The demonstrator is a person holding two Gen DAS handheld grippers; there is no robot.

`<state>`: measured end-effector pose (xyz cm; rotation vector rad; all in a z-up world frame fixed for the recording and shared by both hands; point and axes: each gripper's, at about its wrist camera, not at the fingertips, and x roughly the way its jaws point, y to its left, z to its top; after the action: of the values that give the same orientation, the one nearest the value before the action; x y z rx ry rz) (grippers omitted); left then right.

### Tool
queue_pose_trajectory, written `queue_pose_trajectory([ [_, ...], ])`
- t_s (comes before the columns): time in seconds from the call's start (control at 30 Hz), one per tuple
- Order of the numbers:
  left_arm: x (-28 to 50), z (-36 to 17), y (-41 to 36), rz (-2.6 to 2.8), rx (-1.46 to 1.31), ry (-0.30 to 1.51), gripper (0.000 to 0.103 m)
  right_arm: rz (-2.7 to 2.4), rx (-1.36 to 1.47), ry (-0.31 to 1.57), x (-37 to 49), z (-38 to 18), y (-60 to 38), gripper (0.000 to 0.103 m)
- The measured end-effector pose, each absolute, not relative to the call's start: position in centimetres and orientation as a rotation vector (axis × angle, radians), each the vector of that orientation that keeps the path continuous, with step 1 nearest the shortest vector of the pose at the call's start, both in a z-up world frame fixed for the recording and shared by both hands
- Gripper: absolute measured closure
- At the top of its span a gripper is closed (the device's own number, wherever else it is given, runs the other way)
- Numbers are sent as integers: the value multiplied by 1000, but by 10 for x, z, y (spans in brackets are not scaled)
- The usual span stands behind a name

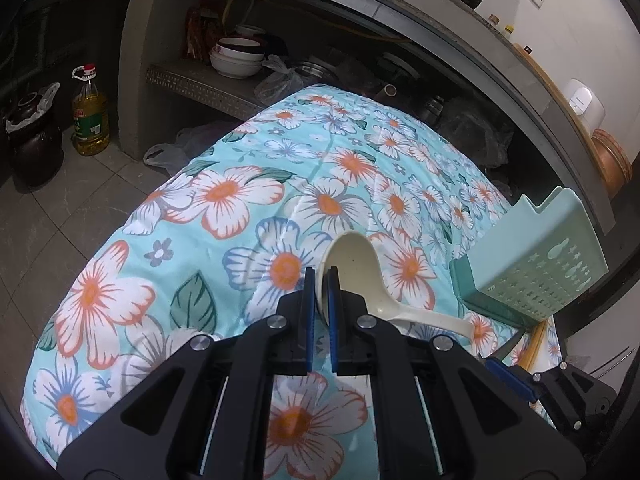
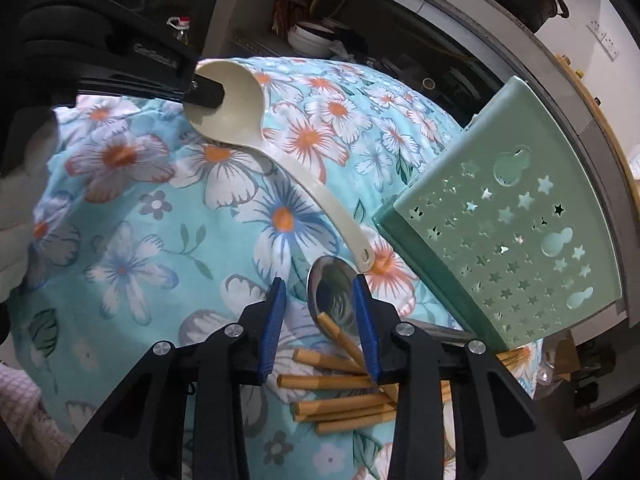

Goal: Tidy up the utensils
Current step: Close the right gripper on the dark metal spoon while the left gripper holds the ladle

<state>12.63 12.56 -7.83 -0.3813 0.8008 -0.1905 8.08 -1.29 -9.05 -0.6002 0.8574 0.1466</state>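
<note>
A cream plastic ladle (image 1: 360, 268) lies on the floral cloth; it also shows in the right wrist view (image 2: 248, 120). My left gripper (image 1: 321, 276) is shut on the rim of its bowl, and it also shows in the right wrist view (image 2: 204, 92). My right gripper (image 2: 318, 288) is open above the cloth, its right finger over a steel spoon (image 2: 334, 298). Several bamboo chopsticks (image 2: 332, 384) lie in a loose pile under it. A green perforated utensil holder (image 2: 512, 232) stands to the right; it also shows in the left wrist view (image 1: 532, 264).
The floral cloth (image 1: 224, 216) covers a small table. Behind it is a low shelf with stacked bowls (image 1: 238, 56) and pots. An oil bottle (image 1: 90, 116) and a dark jar (image 1: 32, 140) stand on the floor at left.
</note>
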Motion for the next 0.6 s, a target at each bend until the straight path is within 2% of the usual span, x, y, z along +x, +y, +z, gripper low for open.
queue_pose_trajectory([
  [0.2, 127, -80, 126, -193, -388, 805, 98, 128, -599, 866, 92, -92, -5, 91],
  [0.43, 126, -78, 127, -183, -380, 795, 98, 170, -551, 805, 89, -73, -2, 94],
  [0.6, 122, -64, 127, -159, -353, 756, 99, 261, -407, 758, 83, -42, -8, 95],
])
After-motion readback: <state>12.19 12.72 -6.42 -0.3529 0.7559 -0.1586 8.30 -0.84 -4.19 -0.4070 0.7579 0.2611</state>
